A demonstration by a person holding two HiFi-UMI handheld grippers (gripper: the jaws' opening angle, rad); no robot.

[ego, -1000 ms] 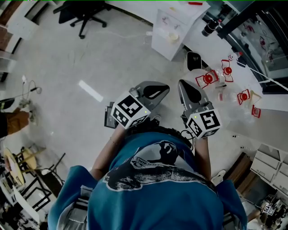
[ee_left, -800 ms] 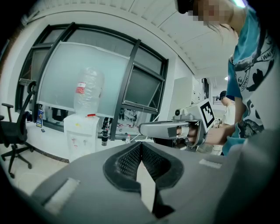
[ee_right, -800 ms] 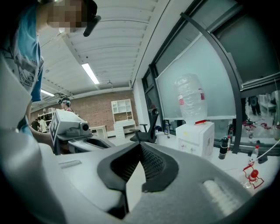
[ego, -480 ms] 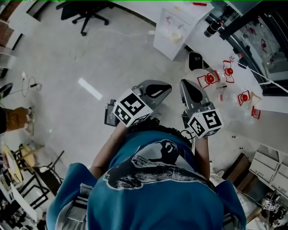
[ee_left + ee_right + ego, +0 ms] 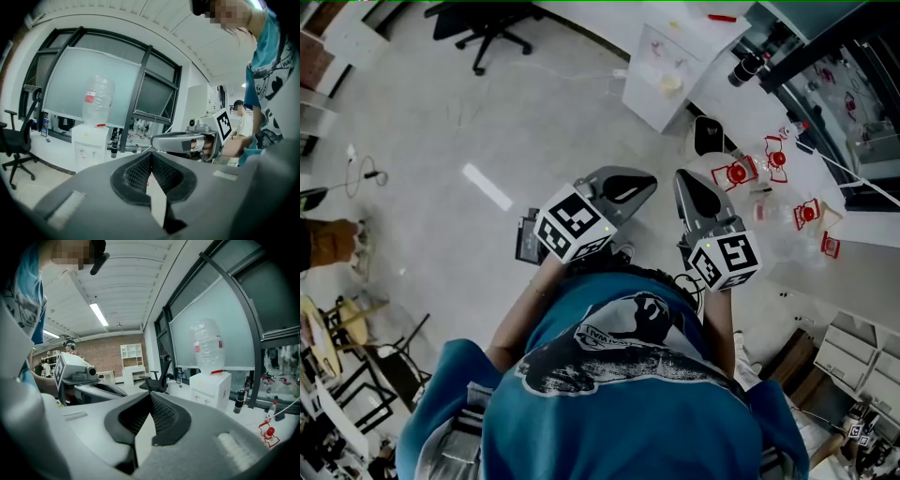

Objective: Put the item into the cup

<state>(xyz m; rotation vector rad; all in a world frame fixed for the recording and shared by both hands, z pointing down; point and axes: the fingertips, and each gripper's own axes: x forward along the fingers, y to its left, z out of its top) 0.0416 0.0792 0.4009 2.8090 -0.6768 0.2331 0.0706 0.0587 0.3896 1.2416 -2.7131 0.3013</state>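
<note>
A white water dispenser (image 5: 89,146) stands below the big dark-framed window (image 5: 93,89), with an upturned clear bottle (image 5: 97,101) on top. A black office chair (image 5: 14,145) sits nearby on the pale floor (image 5: 441,122). A brick wall (image 5: 96,355) closes the far end.

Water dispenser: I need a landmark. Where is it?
In the head view the water dispenser stands top, right of centre, beside the white table, ahead of the right claw.

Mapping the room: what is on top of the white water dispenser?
A clear plastic water bottle with a red label stands upturned on the white water dispenser. Its mouth, sunk into the top, cannot be seen.
</note>
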